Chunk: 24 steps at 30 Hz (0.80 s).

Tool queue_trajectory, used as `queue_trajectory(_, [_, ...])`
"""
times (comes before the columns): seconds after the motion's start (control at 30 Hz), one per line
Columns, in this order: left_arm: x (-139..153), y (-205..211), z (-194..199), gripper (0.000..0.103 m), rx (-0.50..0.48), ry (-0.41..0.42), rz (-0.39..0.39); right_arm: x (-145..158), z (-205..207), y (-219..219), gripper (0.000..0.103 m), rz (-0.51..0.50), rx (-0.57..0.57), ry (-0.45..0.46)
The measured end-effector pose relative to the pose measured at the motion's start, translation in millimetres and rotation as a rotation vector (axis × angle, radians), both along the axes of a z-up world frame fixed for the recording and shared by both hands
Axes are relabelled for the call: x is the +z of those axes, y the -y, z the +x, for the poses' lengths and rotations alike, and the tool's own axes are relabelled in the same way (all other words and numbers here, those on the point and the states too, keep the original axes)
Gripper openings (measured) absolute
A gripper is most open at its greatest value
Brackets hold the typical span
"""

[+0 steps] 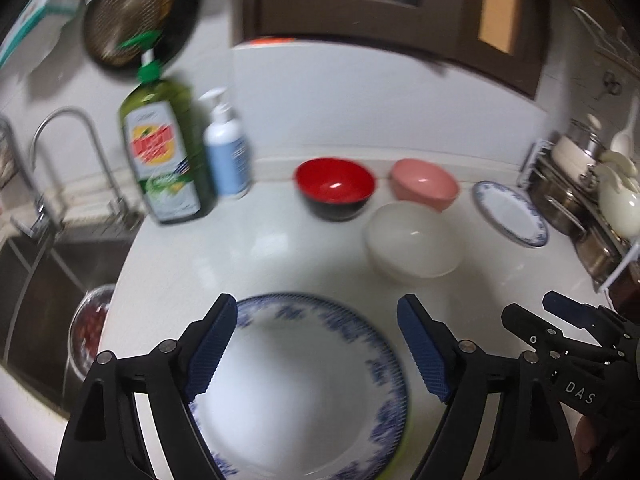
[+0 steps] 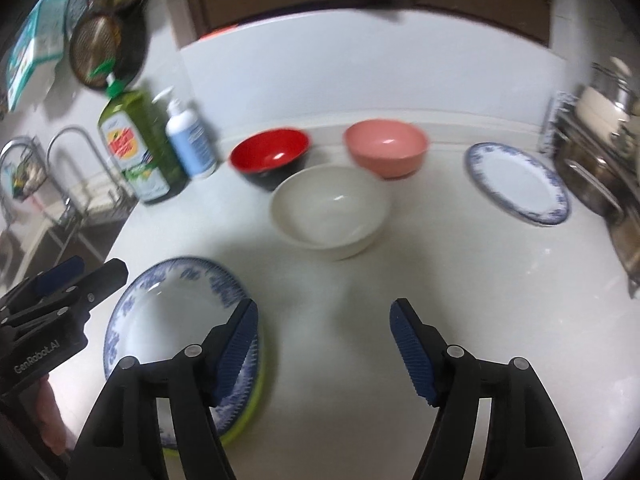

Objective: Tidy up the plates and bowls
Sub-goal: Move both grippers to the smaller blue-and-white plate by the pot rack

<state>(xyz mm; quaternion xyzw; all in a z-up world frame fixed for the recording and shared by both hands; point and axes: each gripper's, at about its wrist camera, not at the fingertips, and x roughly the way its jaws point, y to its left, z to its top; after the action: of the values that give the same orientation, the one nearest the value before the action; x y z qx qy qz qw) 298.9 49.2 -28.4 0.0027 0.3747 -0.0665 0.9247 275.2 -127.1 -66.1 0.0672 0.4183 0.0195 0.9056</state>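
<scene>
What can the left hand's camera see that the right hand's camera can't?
Only the left wrist view shows the sink basin with a metal bowl of something reddish in it, and white ladles by the pots.

Only the right wrist view shows a lime-green plate peeking out under the big blue-patterned plate.

Both show the red bowl, pink bowl, white bowl, the smaller blue-rimmed plate, green soap bottle, and both grippers, left gripper and right gripper, with jaws open.
</scene>
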Motion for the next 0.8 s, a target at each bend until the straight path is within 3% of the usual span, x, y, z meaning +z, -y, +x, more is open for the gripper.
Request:
queue_trajectory(0.37, [30.4, 80.2, 17.8, 0.089, -0.163, 0.091, -0.016, 30.5, -18.6, 76.6, 0.069, -0.034, -0.197, 0.095])
queue_trajectory(0.8, [53.2, 172.1, 53.8, 0.089, -0.284, 0.118, -0.009, 51.4, -19.6, 159.7, 0.069, -0.054, -0.355, 0.164])
